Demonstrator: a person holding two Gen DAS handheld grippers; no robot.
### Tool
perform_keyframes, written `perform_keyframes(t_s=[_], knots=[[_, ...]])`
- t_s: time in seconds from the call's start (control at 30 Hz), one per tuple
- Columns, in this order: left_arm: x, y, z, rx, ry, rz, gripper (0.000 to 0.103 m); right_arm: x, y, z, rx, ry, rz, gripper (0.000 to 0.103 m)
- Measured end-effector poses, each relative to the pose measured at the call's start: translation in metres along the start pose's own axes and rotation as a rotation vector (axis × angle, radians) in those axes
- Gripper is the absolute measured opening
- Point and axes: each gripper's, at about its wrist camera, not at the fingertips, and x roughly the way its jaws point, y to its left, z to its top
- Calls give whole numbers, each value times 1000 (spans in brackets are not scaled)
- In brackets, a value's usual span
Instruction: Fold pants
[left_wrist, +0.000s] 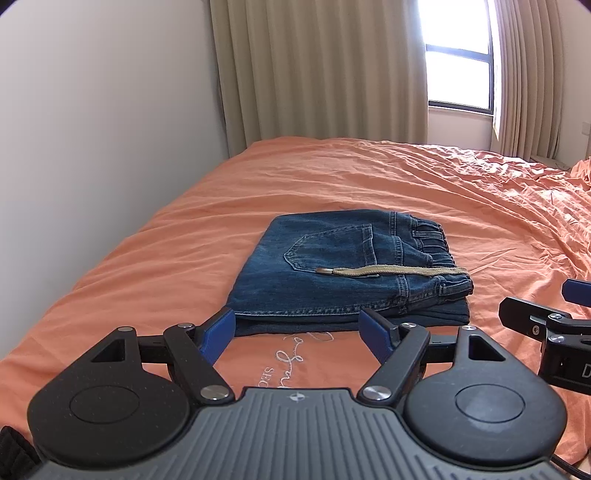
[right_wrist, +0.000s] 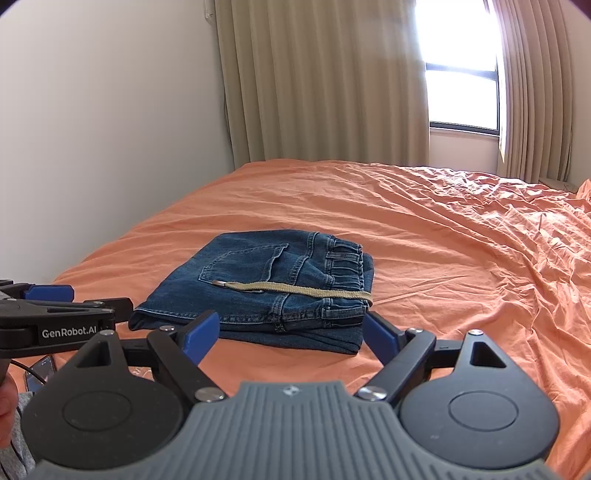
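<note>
Folded dark-blue denim pants (left_wrist: 343, 269) lie mid-bed, just beyond the left claw (left_wrist: 297, 332) and right claw (right_wrist: 291, 334), both spread wide, empty.

- A bed (left_wrist: 332, 173) with a wrinkled orange cover fills the lower half of both views — creases deepest toward the right edge.
- A plain white wall (left_wrist: 92, 110) takes the upper left.
- Beige pleated curtains (left_wrist: 314, 74) hang across the top centre.
- A dark-framed window (left_wrist: 458, 55) glares bright in the upper right — daylight washes out the pane.
</note>
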Motion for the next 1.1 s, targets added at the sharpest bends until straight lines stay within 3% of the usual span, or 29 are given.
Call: perform_keyframes(t_s=[1.1], knots=[[-1, -3, 0, 11, -1, 0, 89, -2, -2, 1, 12, 13, -13, 81]])
